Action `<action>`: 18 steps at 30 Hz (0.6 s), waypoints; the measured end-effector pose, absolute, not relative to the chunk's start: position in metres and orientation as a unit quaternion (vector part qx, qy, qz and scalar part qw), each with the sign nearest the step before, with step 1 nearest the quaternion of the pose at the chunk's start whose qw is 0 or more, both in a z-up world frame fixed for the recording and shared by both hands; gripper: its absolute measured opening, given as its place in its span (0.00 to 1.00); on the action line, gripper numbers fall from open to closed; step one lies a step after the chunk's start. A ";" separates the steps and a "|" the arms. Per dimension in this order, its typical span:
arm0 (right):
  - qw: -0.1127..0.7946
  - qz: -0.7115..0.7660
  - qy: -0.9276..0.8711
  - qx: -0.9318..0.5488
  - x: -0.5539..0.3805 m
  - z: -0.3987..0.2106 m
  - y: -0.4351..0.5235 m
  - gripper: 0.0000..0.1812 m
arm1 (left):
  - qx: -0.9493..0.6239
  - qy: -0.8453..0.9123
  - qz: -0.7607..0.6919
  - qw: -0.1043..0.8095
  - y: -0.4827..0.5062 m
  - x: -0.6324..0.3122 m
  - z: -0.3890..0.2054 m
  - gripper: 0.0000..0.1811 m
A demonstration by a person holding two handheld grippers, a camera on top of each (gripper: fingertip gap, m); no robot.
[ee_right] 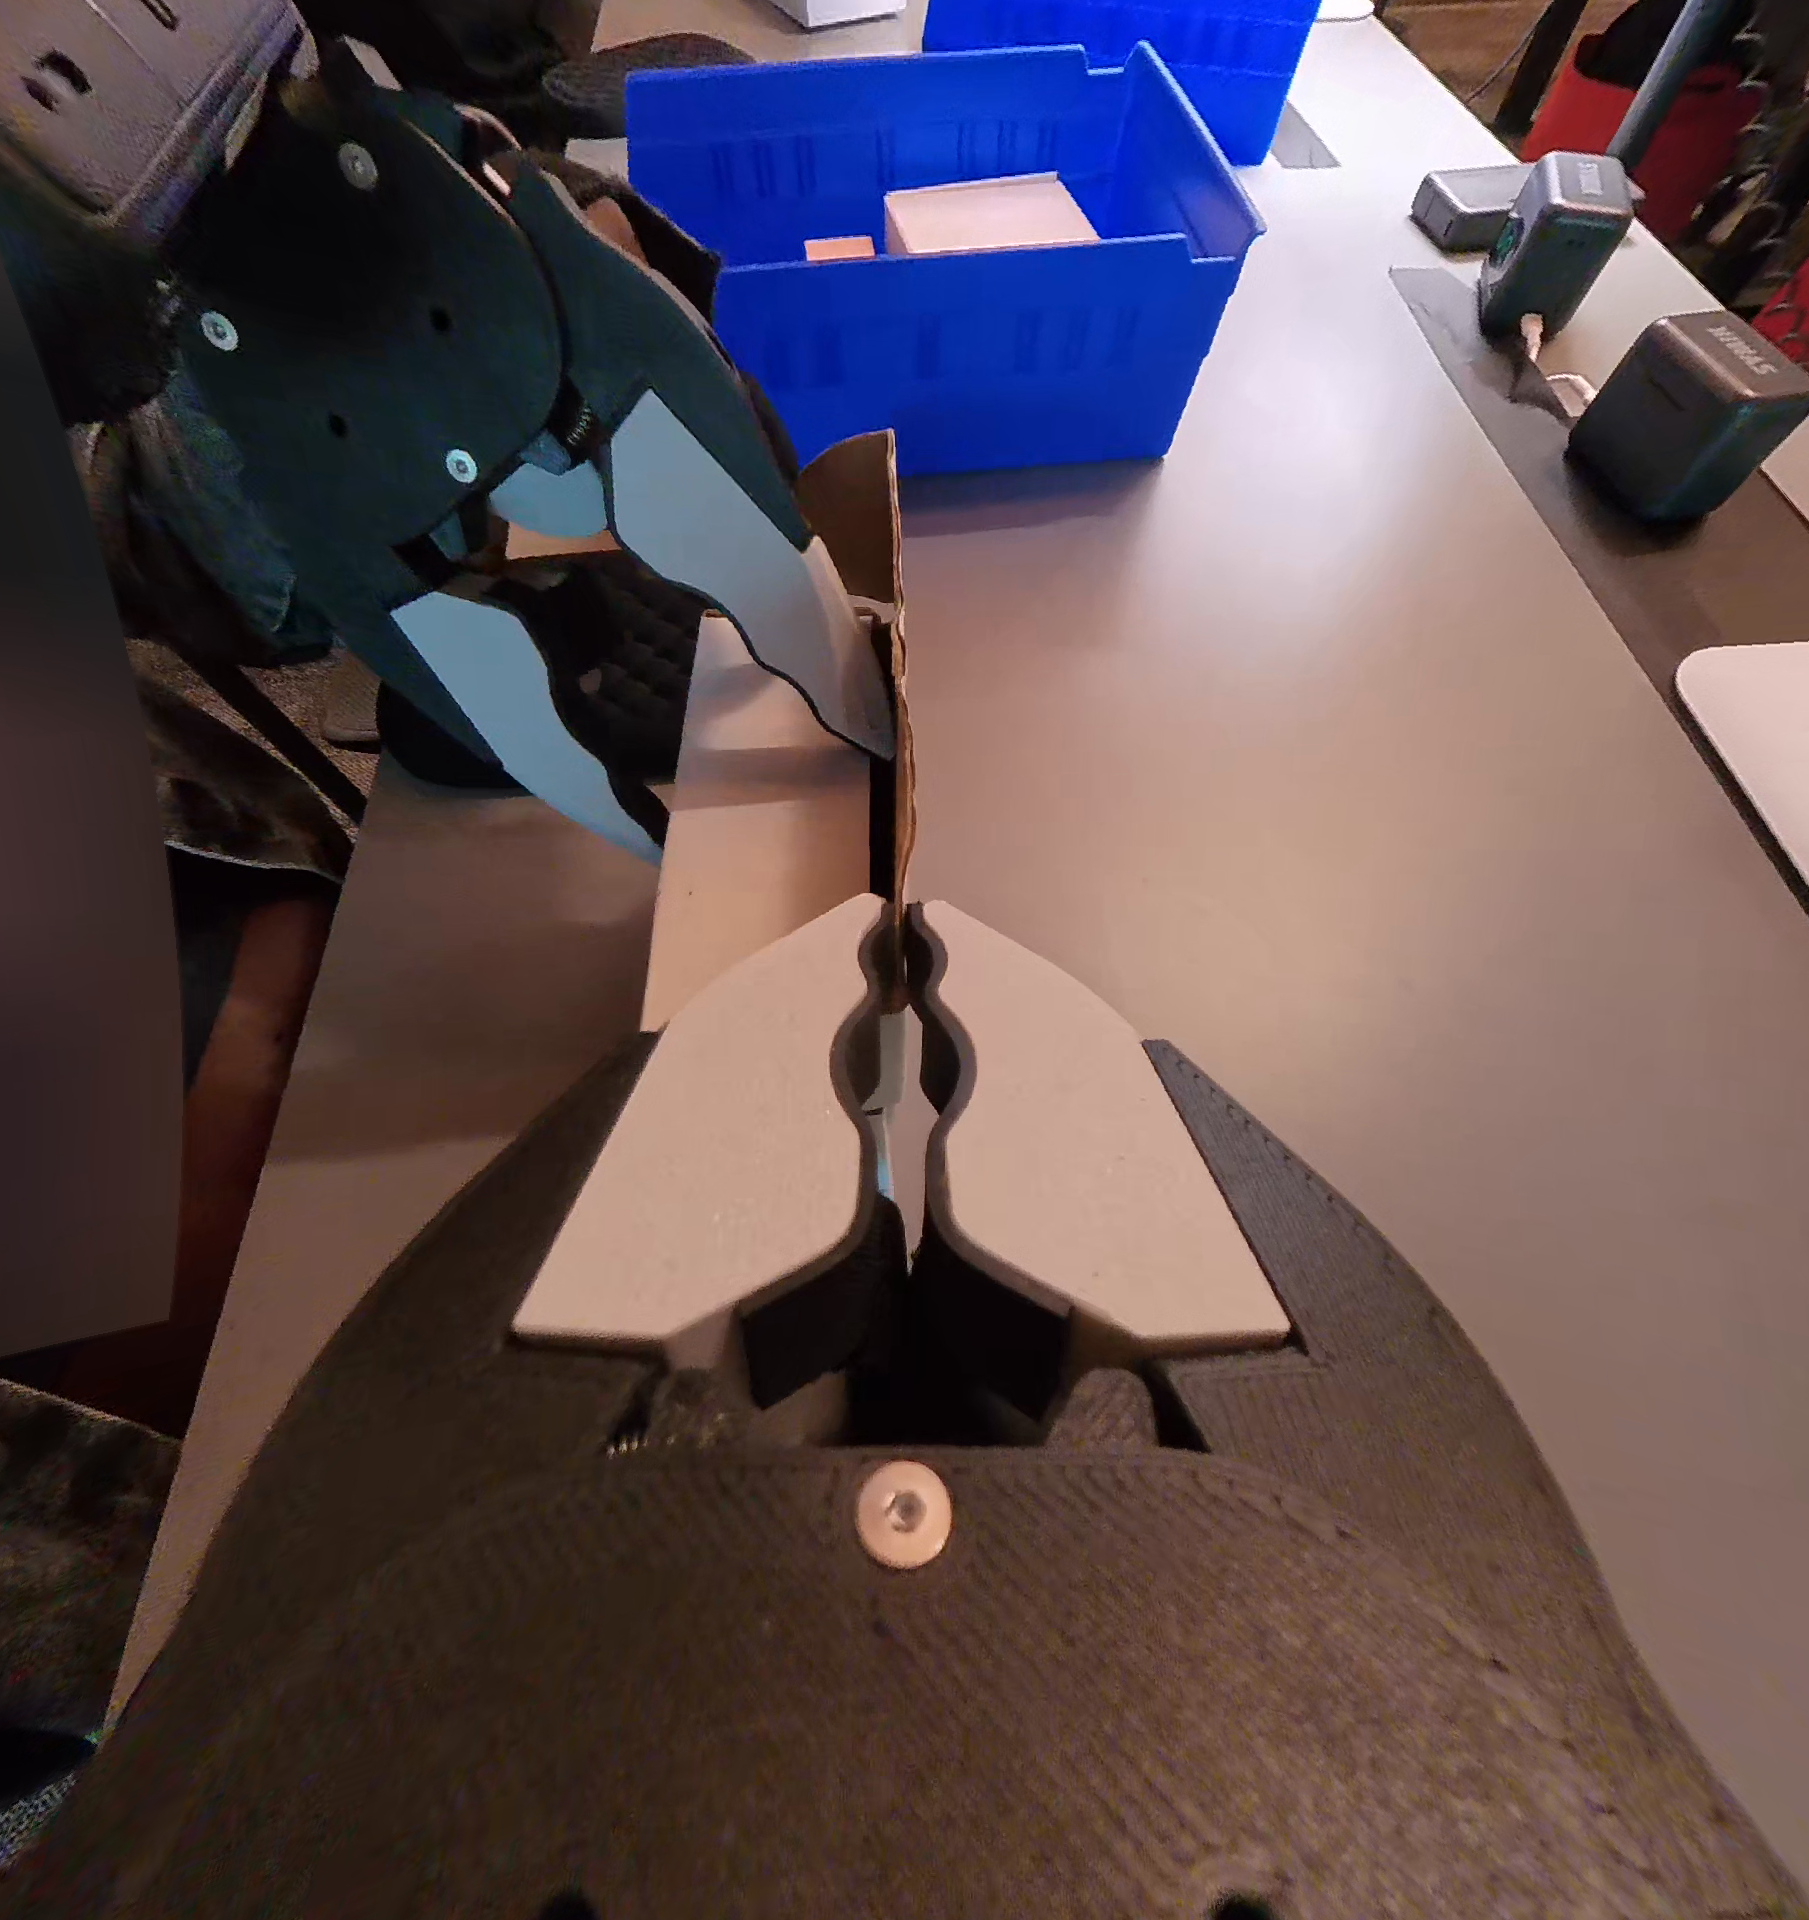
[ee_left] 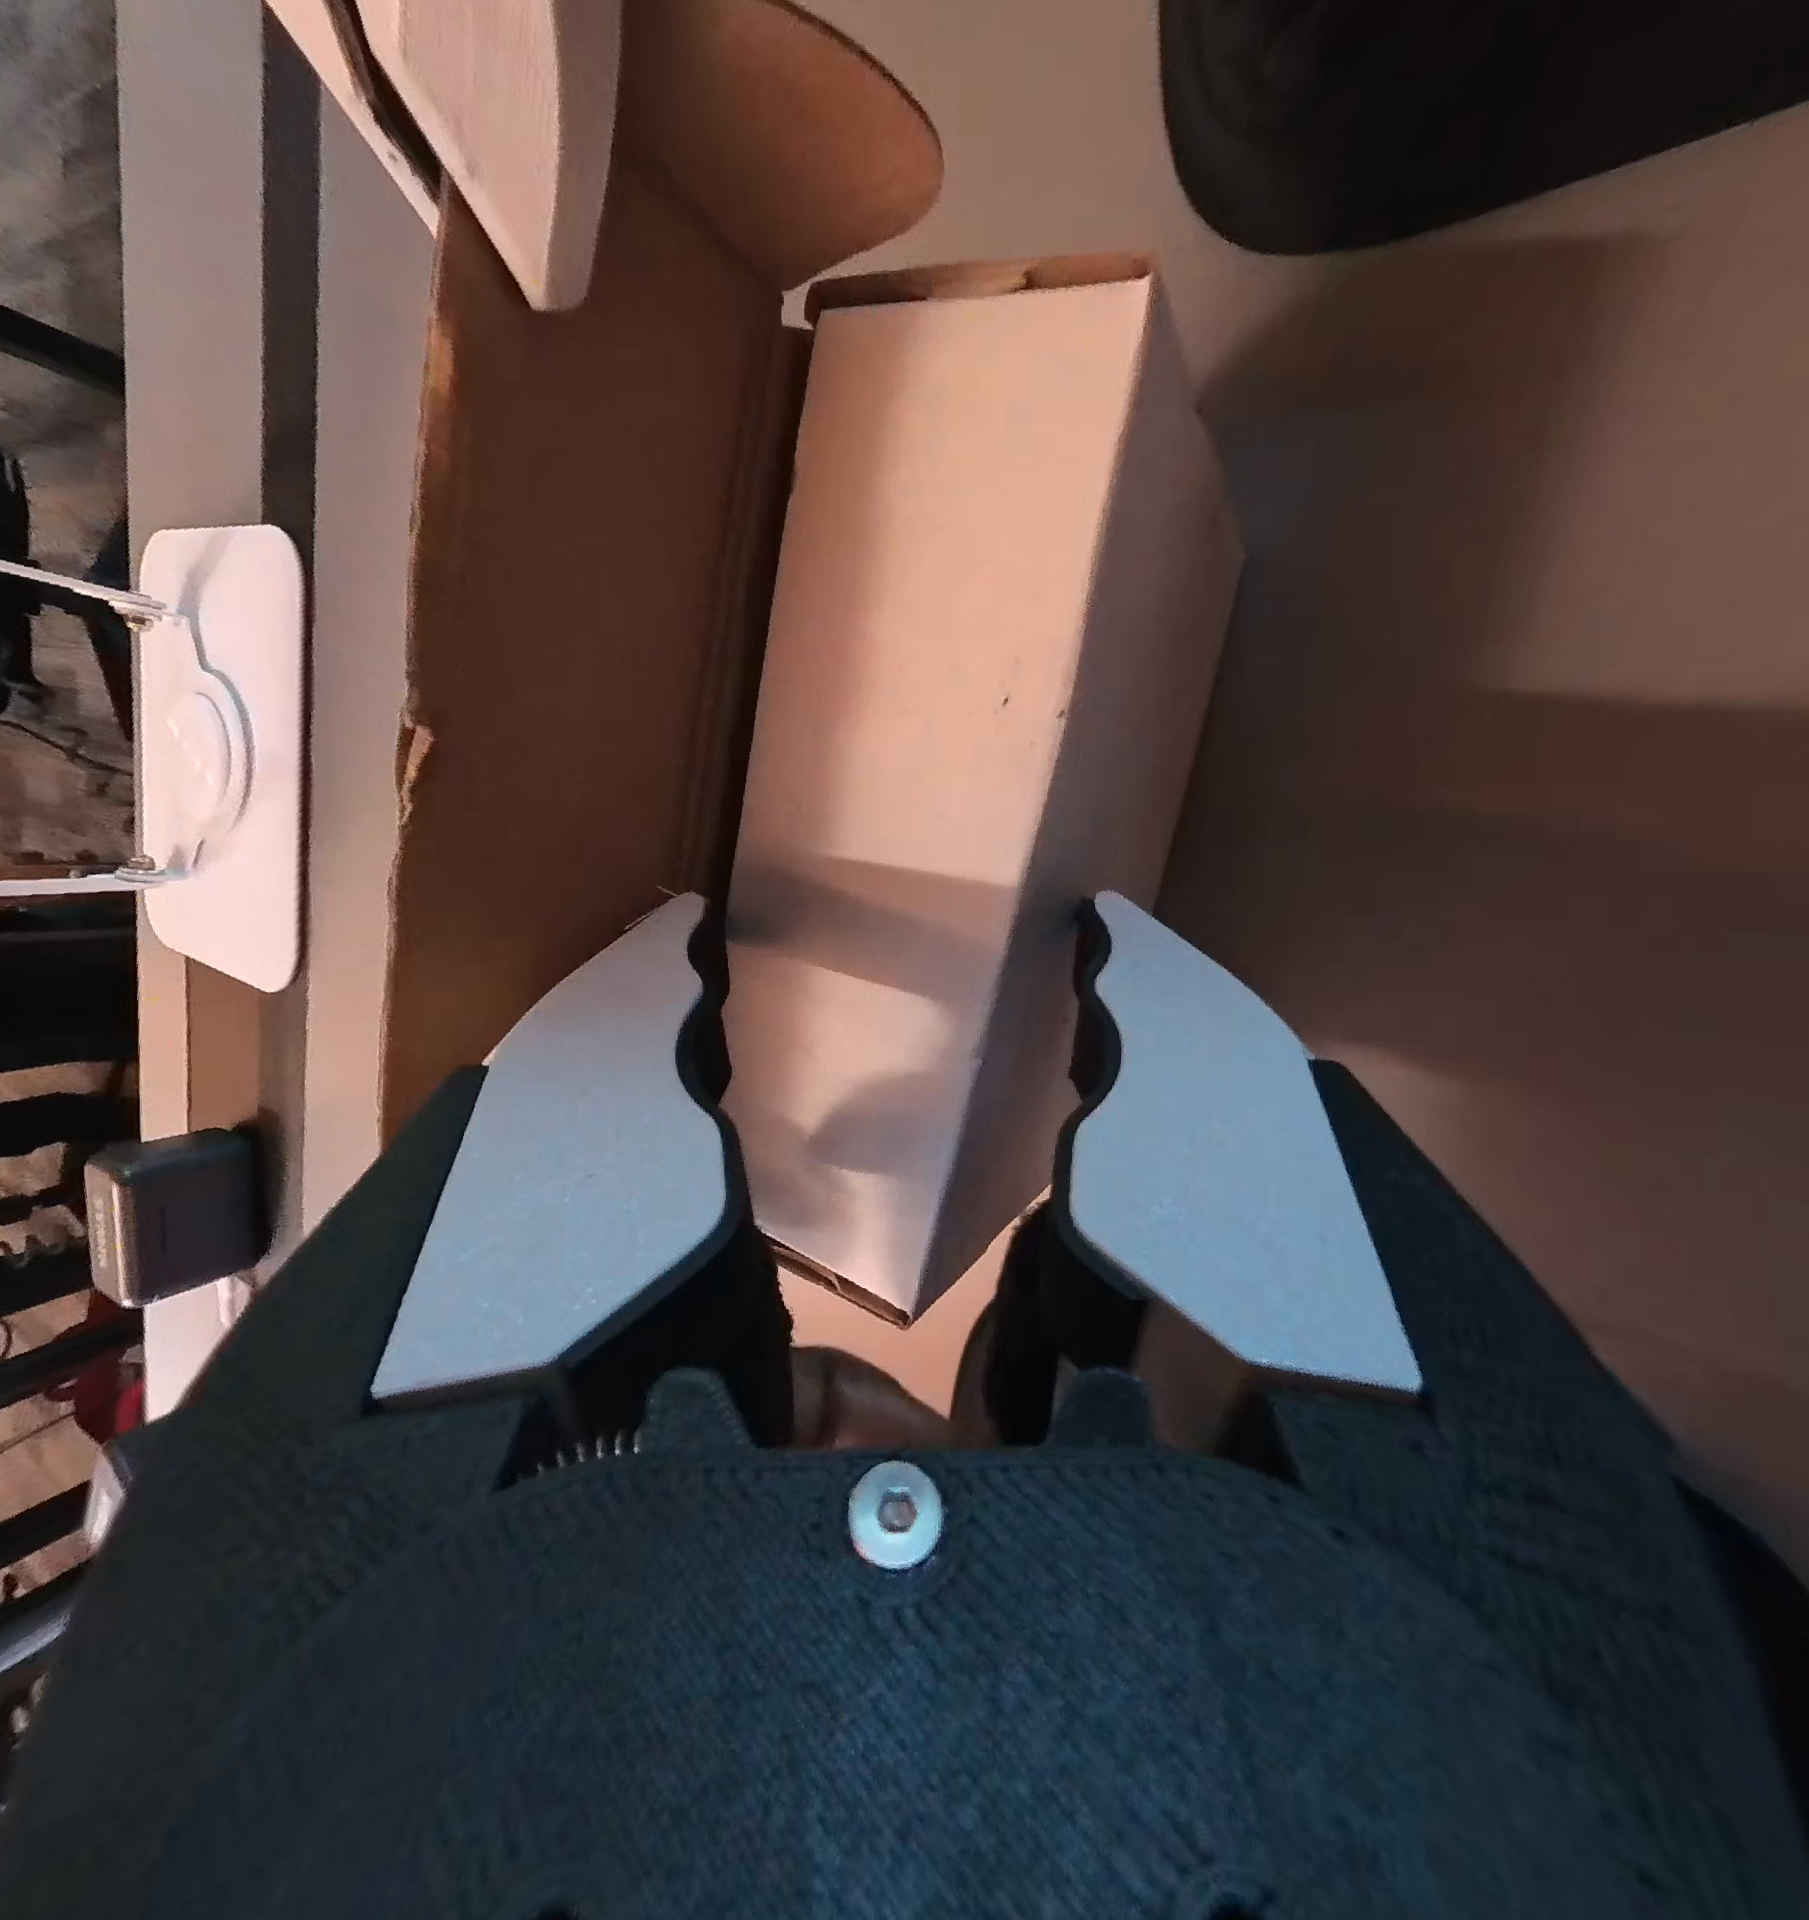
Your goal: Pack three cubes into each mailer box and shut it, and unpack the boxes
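Observation:
A white mailer box (ee_left: 962,623) lies on the grey table with its brown cardboard lid (ee_left: 588,582) swung open and standing up. My left gripper (ee_left: 895,914) straddles the box's near end, one finger against each side. It shows from outside in the right wrist view (ee_right: 765,790), over the box (ee_right: 754,904). My right gripper (ee_right: 902,914) is shut on the upright edge of the lid (ee_right: 879,540). The box's inside is hidden. Wooden cubes (ee_right: 988,213) lie in a blue bin (ee_right: 941,343) behind.
Two dark chargers (ee_right: 1689,416) (ee_right: 1554,239) and a white pad (ee_right: 1783,748) sit along the table's right side. The pad (ee_left: 225,748) and a charger (ee_left: 173,1216) also show in the left wrist view. A second blue bin (ee_right: 1118,42) stands farther back.

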State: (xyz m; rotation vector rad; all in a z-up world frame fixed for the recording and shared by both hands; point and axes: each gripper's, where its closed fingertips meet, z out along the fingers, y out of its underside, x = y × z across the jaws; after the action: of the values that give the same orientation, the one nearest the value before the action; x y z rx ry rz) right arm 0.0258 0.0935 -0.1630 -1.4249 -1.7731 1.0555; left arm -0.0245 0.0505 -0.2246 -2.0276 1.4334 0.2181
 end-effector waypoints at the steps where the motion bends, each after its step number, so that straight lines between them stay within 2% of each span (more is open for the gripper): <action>1: 0.313 0.401 -0.670 -0.540 0.025 -0.163 0.094 0.01 | -0.769 0.545 0.087 0.322 0.052 -0.025 -0.224 0.35; 5: 0.328 0.402 -0.663 -0.539 0.023 -0.157 0.101 0.01 | -0.753 0.546 0.116 0.350 0.059 -0.028 -0.222 0.35; 14: 0.397 0.354 -0.639 -0.555 0.020 -0.133 0.145 0.01 | -0.643 0.544 0.277 0.463 0.054 -0.026 -0.225 0.33; 18: 0.404 0.354 -0.638 -0.552 0.013 -0.129 0.157 0.01 | -0.627 0.543 0.297 0.473 0.040 -0.020 -0.231 0.31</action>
State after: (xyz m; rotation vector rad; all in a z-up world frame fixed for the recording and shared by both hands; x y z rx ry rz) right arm 0.0129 0.1570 -0.1291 -1.3938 -1.6116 0.8944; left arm -0.0205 0.0400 -0.2308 -1.5344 1.3291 0.7260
